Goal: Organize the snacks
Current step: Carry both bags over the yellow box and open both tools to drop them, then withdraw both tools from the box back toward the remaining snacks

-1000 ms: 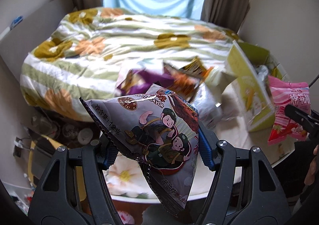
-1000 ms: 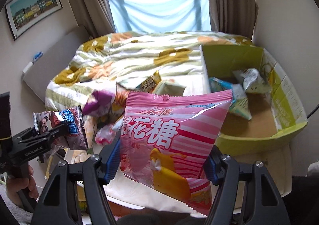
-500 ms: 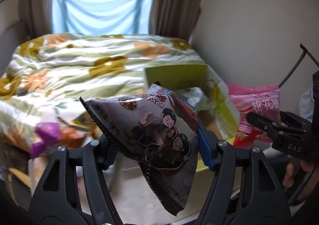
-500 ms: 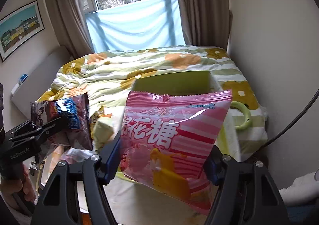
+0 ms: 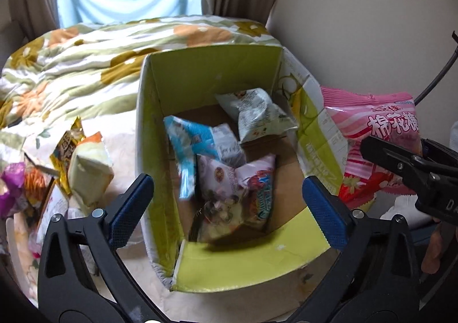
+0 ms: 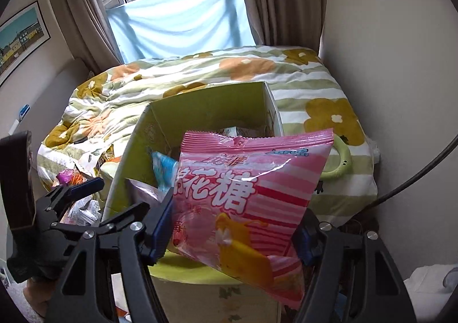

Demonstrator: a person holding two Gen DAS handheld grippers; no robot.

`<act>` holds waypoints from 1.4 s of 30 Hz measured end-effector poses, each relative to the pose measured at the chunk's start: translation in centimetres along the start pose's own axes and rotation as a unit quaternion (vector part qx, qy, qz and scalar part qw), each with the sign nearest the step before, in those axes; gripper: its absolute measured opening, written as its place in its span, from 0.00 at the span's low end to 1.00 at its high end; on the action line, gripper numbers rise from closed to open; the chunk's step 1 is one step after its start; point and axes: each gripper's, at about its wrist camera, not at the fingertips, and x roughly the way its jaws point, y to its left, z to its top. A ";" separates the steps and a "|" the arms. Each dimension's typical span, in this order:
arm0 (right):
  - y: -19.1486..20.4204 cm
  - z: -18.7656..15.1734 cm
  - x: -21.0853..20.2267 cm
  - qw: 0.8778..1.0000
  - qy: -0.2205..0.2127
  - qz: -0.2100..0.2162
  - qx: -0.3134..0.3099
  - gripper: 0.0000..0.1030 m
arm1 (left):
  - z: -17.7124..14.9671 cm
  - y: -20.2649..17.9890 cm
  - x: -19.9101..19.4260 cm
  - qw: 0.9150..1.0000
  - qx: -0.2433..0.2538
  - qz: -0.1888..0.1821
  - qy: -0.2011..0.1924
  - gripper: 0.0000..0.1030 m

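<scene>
A green cardboard box (image 5: pixel 160 128) stands open on the bed edge and holds several snack bags. The grey cartoon snack bag (image 5: pixel 234 200) lies inside near the front, blurred. My left gripper (image 5: pixel 226 202) is open and empty above the box's near end. My right gripper (image 6: pixel 232 223) is shut on a pink marshmallow bag (image 6: pixel 249 188), held just right of the box; the bag also shows in the left wrist view (image 5: pixel 377 137). A blue bag (image 5: pixel 197 142) and a white-green bag (image 5: pixel 257 111) lie deeper in the box.
Loose snacks (image 5: pixel 83 168) lie in a heap left of the box. A floral quilt (image 5: pixel 86 57) covers the bed behind. A wall (image 5: pixel 357 22) stands close on the right. A green ring (image 6: pixel 340 162) lies on the quilt right of the box.
My left gripper has opened and let go of the grey cartoon bag, which has dropped into the box. Both grippers have moved closer over the box.
</scene>
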 end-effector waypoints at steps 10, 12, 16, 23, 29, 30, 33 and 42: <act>-0.2 0.8 3.1 0.999 0.028 0.032 -0.010 0.65 | -1.1 1.8 -2.0 0.999 -0.018 0.041 0.001 0.99; 0.0 1.3 3.9 0.999 0.033 0.030 -0.018 0.65 | -1.2 1.7 -2.3 0.999 -0.014 0.052 0.002 0.99; 0.1 2.3 5.2 0.998 0.041 0.019 -0.033 0.66 | -1.0 1.8 -2.7 0.998 -0.018 0.055 0.003 0.99; -1.1 2.5 6.5 0.997 0.053 0.063 0.005 0.88 | -0.7 1.7 -2.9 0.997 -0.017 0.069 0.005 0.99; -1.2 0.7 5.7 0.997 0.049 0.058 0.002 0.97 | -1.8 1.2 -3.4 0.997 -0.010 0.078 0.007 0.99; -1.2 0.4 5.6 0.997 0.054 0.056 -0.003 0.97 | -2.0 1.0 -3.4 0.997 -0.007 0.080 0.007 0.99; -0.9 -0.3 5.3 0.996 0.059 0.067 -0.003 0.97 | -2.1 0.7 -3.7 0.997 -0.004 0.082 0.006 0.99; 0.3 -0.5 2.1 0.998 0.030 0.054 -0.033 0.97 | -2.5 0.4 -6.3 0.996 -0.004 0.086 -0.018 0.99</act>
